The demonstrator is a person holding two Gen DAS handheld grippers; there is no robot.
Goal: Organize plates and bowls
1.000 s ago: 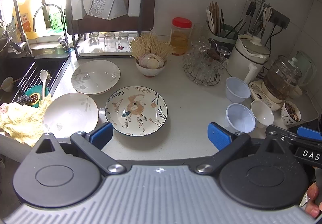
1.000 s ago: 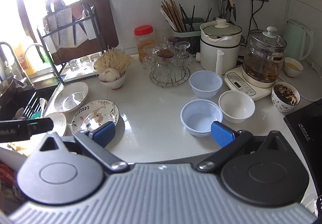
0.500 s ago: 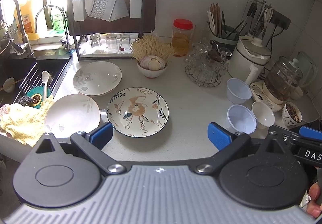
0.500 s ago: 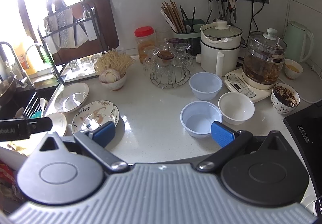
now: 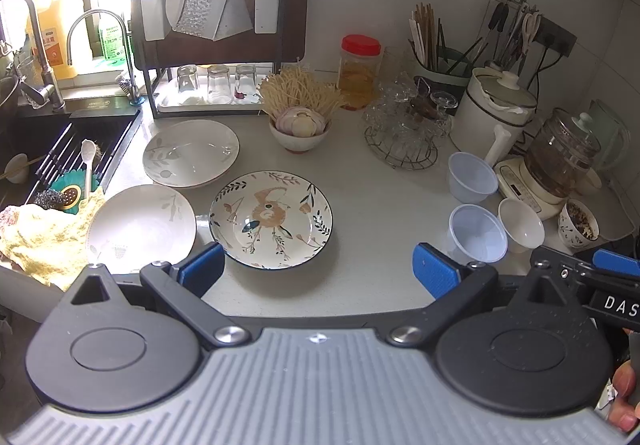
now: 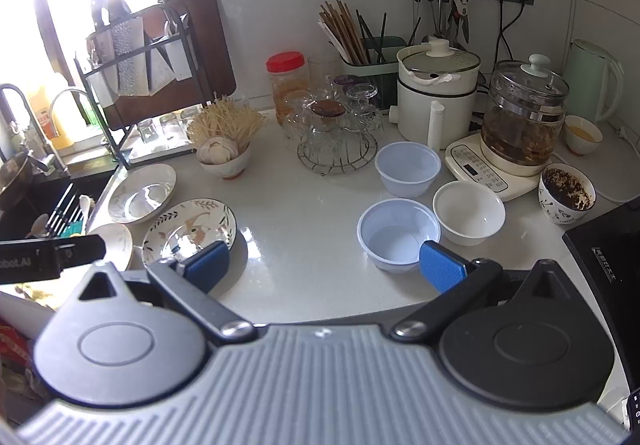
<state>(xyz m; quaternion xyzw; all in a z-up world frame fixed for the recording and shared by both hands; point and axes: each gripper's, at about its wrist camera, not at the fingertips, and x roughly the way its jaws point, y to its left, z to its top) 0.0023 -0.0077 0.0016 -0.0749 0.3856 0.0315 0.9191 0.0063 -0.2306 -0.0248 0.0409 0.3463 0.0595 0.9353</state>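
You held both tongs wide and empty above the counter (image 5: 360, 277). Over the last second your left gripper (image 5: 316, 271) crept forward and a touch lower: the floral plate (image 5: 272, 219) slid down the left view toward the left pad, and the two white plates (image 5: 191, 153) (image 5: 142, 223) followed it. Your right gripper (image 6: 324, 265) barely shifted; the near blue bowl (image 6: 398, 235) sat just ahead of its right pad.

Nothing had been lifted. The three plates lay spread singly beside the sink (image 5: 60, 149), the floral one touching or nearly touching the near white plate. The three empty bowls, two blue ones and the white bowl (image 6: 468, 211), stood grouped near the kettle base (image 6: 488, 169), not nested.

That drift reads as the start of an approach to the floral plate, so the stacking was, by my judgement, only about to begin. Its shallow rim lay flat on the counter, which would make the first pinch awkward.
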